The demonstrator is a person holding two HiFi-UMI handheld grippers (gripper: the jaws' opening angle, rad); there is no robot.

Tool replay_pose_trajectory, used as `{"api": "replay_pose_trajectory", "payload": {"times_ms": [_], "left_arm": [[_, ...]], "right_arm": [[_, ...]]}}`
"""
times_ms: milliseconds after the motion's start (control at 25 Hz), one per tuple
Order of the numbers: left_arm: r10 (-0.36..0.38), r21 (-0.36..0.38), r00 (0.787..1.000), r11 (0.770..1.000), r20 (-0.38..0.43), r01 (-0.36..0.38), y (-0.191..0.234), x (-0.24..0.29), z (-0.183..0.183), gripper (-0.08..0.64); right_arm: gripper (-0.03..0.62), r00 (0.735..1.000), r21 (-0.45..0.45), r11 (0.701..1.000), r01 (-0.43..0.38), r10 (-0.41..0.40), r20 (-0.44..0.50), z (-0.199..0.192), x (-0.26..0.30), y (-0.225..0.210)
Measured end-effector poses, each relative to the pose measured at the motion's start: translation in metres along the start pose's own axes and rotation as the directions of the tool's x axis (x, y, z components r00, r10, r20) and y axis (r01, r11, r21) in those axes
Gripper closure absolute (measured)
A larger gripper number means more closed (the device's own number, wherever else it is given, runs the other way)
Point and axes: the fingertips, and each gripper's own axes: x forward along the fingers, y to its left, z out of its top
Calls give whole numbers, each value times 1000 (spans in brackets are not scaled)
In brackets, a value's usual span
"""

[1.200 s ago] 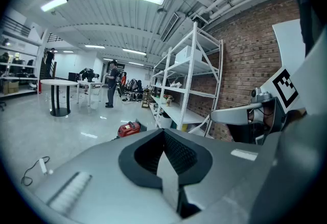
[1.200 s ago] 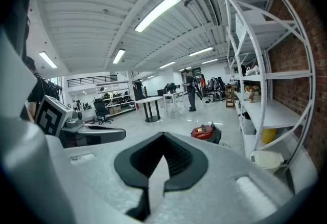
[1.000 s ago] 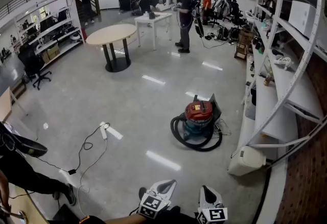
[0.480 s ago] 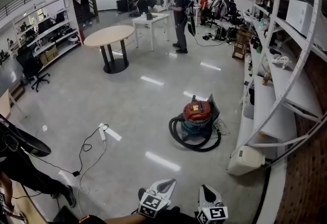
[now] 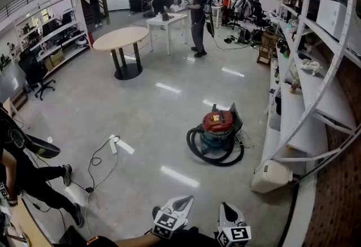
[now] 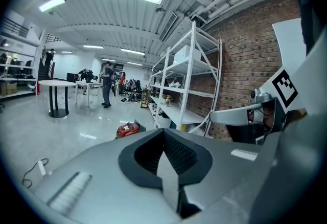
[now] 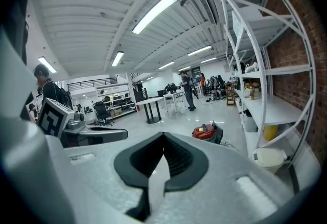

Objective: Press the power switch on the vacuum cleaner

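Note:
The vacuum cleaner [image 5: 218,132] has a red lid, a teal body and a black hose coiled round it. It stands on the grey floor near the white shelving, a good way ahead of both grippers. My left gripper [image 5: 181,204] and right gripper [image 5: 228,213] sit at the bottom edge of the head view, side by side, both shut on nothing. In the left gripper view the left gripper [image 6: 164,133] points toward the small, distant vacuum cleaner [image 6: 127,129]. Above and right of the right gripper [image 7: 163,137] in its own view, the vacuum cleaner [image 7: 207,132] also looks far off.
A white power strip [image 5: 114,144] with a black cable lies on the floor to the left. White shelving [image 5: 316,99] runs along the right wall, with a white bin [image 5: 273,176] at its foot. A person's legs [image 5: 39,181] are at the left edge. A round table [image 5: 122,38] stands farther back.
The person at the left edge has stepped, one foot now raised. The far person by the white table has shifted a little. Both grippers and the vacuum cleaner stay put.

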Motion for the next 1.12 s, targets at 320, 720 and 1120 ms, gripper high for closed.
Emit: {"api": "replay_pose_trajectory", "payload": {"times_ms": [320,720,1120], "left_arm": [[-2,8,1000,1000,2,2,-6,2,4,545],[6,25,1000,1000,6,-7,-18,0,7,545],[9,31,1000,999,1,-9,2,11,23,545]], "right_arm": [[601,1000,-6,1000,-6,6,4,-1,-5,-3],[601,1000,-3,1000,-10,10,18,-3,-13,-9],[601,1000,-34,999,-21,21,22,14,10,-5]]}}
